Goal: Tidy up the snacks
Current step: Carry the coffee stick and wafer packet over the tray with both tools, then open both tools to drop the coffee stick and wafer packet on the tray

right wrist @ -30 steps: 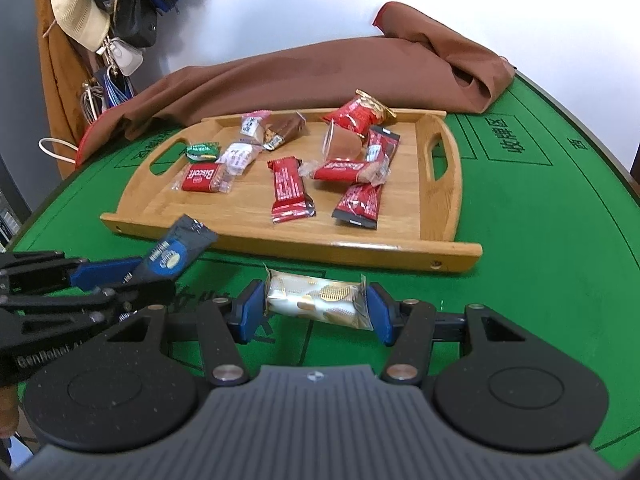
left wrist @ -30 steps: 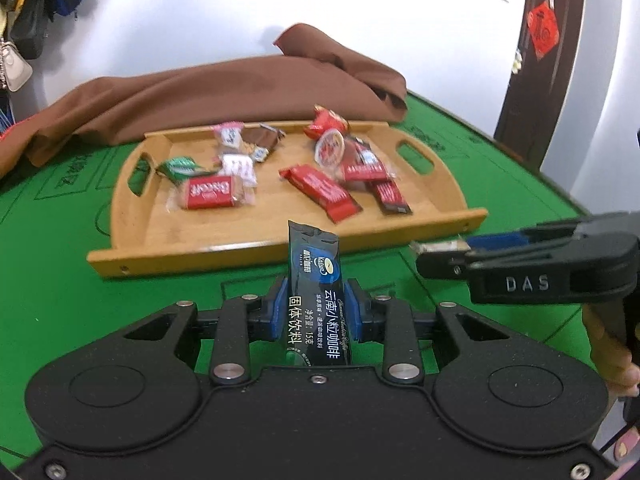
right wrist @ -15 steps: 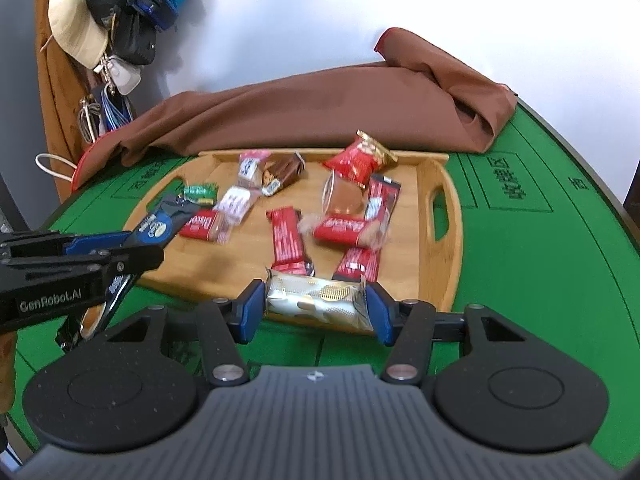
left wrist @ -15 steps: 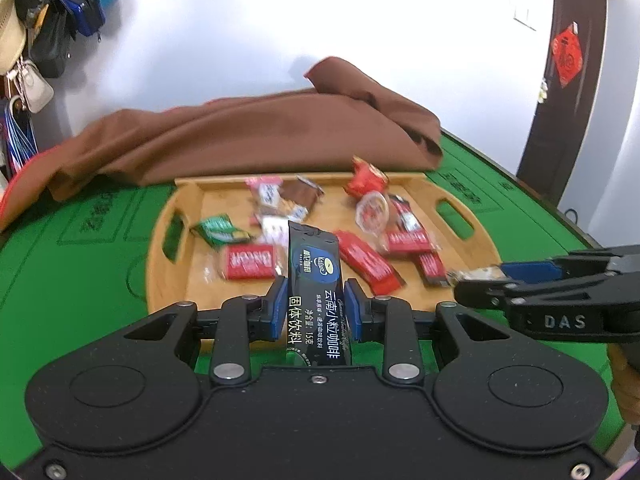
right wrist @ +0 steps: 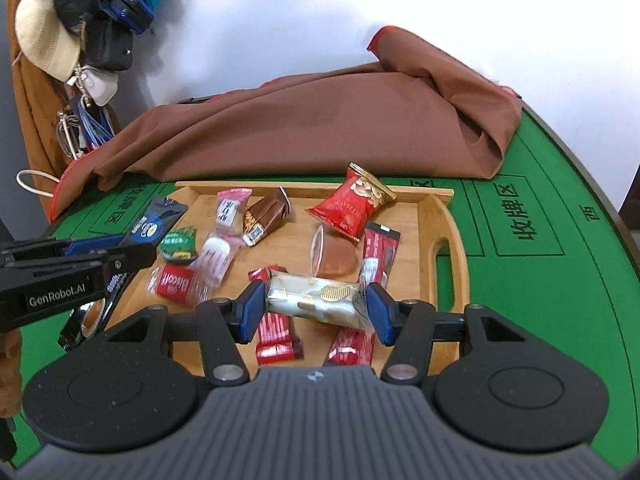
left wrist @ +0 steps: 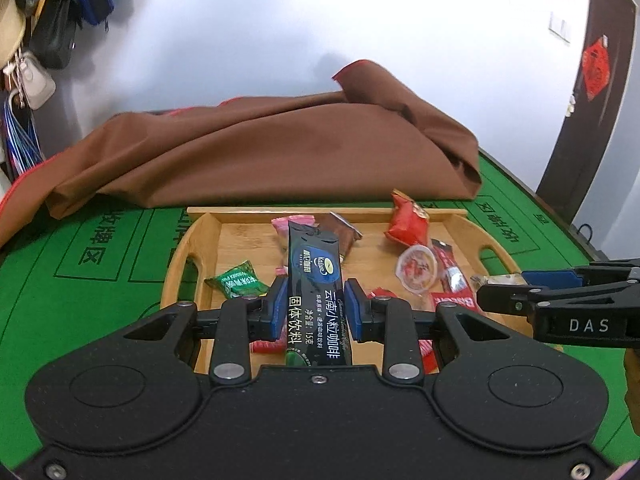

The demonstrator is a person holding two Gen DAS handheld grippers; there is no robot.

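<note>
My left gripper [left wrist: 315, 308] is shut on a black coffee stick pack [left wrist: 316, 276], held upright above the near part of the wooden tray [left wrist: 180, 256]. My right gripper [right wrist: 316, 307] is shut on a silver and gold snack packet [right wrist: 316, 298], held crosswise over the tray [right wrist: 440, 216]. Several snacks lie in the tray: a red peanut bag [right wrist: 352, 204], a jelly cup [right wrist: 334, 258], a brown wrapper [right wrist: 266, 216], a green candy [left wrist: 236, 282] and a red Biscoff pack [right wrist: 172, 284]. Each gripper shows in the other's view, the right gripper [left wrist: 500, 282] and the left gripper [right wrist: 132, 240].
A brown cloth [left wrist: 260, 152] is heaped on the green felt table [left wrist: 80, 280] just behind the tray. Bags and hats [right wrist: 76, 28] hang on the wall at the left. A dark door [left wrist: 592, 80] stands at the right.
Both grippers have moved forward and up with their packs, from the felt in front of the tray to above the tray. The grips have stayed the same.
</note>
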